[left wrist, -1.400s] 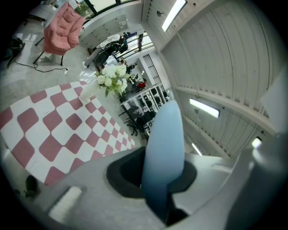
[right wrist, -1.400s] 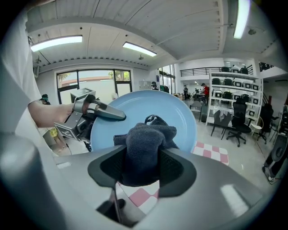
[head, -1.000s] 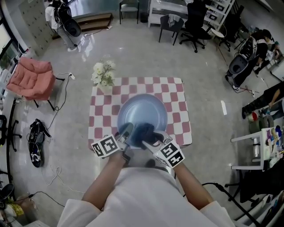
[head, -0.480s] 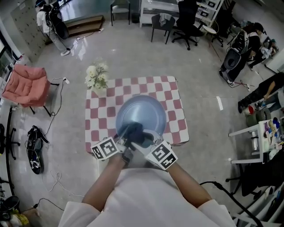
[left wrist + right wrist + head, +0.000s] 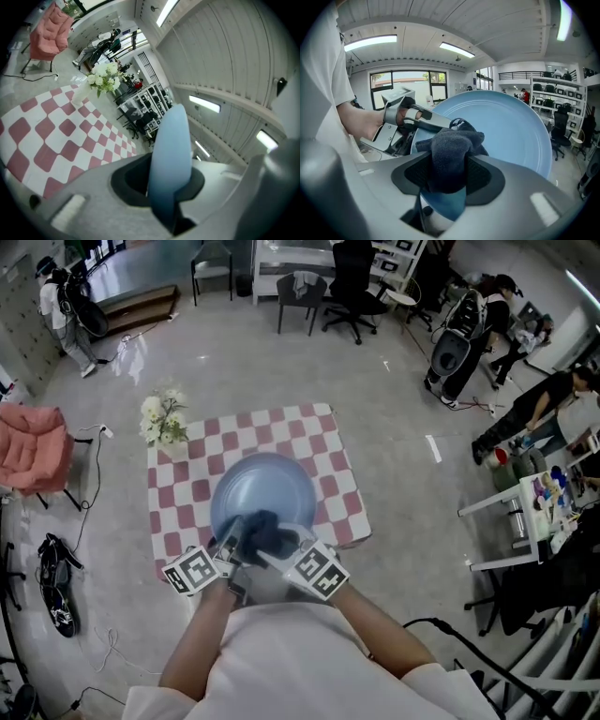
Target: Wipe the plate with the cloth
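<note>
Left gripper (image 5: 168, 190) clamped on round pale-blue plate (image 5: 274, 486) rim; right gripper (image 5: 443, 187) pinching dark navy towelling cloth (image 5: 451, 149) at plate's 6 o'clock; remaining face lies toward 12.

Seen from the head view, the plate (image 5: 267, 486) has its near rim covered by the cloth (image 5: 264, 534); the left gripper view gives it edge-on only, face unseen; the near edge of the table (image 5: 330, 463) probably sits behind the person's arms (image 5: 199, 638).
</note>
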`<state>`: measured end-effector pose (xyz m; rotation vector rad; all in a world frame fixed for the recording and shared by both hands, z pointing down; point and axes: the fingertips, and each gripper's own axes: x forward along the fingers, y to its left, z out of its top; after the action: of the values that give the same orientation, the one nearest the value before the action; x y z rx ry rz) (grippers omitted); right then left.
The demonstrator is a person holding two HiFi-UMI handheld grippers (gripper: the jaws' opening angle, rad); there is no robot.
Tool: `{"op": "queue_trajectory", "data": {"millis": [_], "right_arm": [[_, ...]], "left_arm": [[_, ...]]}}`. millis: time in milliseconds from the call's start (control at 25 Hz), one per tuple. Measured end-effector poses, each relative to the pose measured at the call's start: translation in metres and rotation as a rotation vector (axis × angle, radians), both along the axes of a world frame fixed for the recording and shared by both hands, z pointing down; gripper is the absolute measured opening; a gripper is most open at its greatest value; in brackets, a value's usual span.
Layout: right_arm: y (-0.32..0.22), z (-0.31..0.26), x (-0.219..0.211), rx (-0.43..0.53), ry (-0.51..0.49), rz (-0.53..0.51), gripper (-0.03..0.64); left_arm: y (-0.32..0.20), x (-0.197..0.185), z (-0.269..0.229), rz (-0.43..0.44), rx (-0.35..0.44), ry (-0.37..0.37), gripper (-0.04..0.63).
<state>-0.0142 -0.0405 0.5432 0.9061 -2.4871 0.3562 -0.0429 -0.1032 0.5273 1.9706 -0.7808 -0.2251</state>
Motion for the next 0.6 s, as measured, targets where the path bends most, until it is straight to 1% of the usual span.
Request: {"op": "queue_trajectory", "data": {"millis": [280,600], "right_arm": [[0.001,0.012,0.037,-0.018,0.074,0.078,0.207],[-0.006,0.014,0.075,-0.029,0.154,0.11,0.21]], "left_arm": [[-0.001,0.004,-0.002,0.01,0.009,-0.002,0.057],[0.001,0.005,-0.006,0.037,0.014,0.0,0.057]]}}
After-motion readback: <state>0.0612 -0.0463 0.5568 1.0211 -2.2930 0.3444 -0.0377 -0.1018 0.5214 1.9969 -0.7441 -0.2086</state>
